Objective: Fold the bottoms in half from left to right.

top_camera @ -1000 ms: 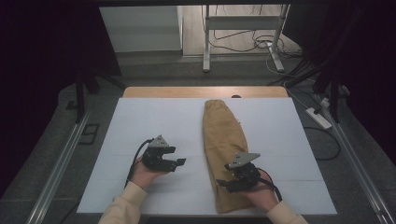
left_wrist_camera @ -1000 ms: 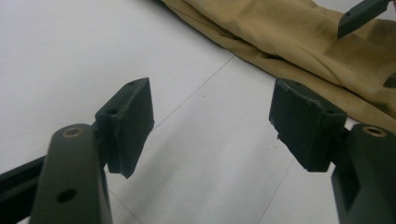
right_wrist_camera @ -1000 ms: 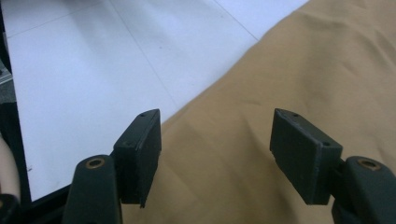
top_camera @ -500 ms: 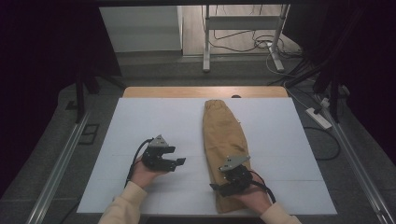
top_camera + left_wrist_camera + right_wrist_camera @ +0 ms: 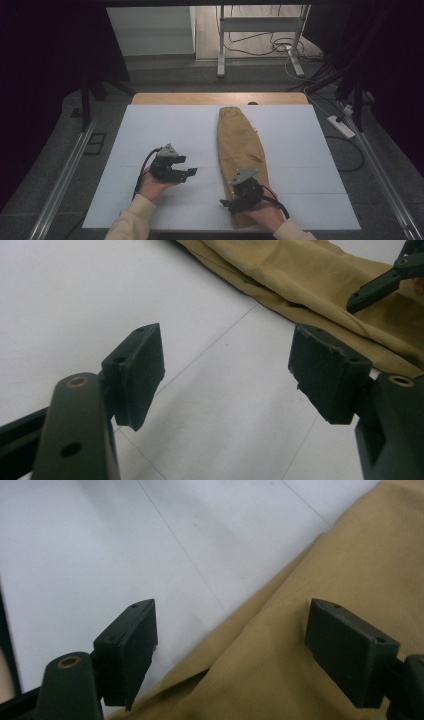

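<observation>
setting: lab or recording studio. evidence: white work table edged by metal rails; dark curtained surrounds; grey floor with loose cables, a power strip and a metal stand's legs beyond the table.
</observation>
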Demonstrator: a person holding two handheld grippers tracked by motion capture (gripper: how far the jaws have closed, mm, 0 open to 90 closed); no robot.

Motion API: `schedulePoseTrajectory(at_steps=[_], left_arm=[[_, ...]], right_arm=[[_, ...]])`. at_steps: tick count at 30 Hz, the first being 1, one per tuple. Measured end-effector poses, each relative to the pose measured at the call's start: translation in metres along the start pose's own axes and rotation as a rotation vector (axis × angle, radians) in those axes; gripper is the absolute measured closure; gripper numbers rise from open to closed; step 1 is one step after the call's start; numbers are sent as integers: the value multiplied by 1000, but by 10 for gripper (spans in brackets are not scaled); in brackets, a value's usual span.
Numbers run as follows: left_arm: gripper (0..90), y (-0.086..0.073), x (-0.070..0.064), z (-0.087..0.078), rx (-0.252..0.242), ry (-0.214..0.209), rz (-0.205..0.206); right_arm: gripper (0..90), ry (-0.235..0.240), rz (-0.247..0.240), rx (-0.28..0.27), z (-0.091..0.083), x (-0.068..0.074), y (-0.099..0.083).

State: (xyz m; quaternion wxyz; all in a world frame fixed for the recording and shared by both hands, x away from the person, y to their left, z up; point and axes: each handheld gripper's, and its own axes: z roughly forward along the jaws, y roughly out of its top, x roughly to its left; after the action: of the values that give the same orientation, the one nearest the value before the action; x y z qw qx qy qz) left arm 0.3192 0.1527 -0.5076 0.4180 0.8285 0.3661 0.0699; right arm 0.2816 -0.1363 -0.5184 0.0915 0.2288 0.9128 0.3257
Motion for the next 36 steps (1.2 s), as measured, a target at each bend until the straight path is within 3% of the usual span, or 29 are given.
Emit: schedulePoseTrajectory(at_steps=[6,12,18,26,29,36], left_arm=[[300,0,0,0,1,0,2],[299,0,0,0,1,0,0],[300,0,0,-1,-2,0,0],[299,0,0,0,1,-1,-2],[299,0,0,0,1,-1,-2],[298,-1,1,1,-1,-2,-5]], right_arm=[[210,-52,-13,47,4,1,-3],[256,-57,17,65,2,-2,-3],[395,-69,44,82,-3,-7,-2],[798,-42,47,97,-12,-14,-5],[849,-34,35,95,-11,-12,-5],[869,11,73,66,-13,-16,-6]])
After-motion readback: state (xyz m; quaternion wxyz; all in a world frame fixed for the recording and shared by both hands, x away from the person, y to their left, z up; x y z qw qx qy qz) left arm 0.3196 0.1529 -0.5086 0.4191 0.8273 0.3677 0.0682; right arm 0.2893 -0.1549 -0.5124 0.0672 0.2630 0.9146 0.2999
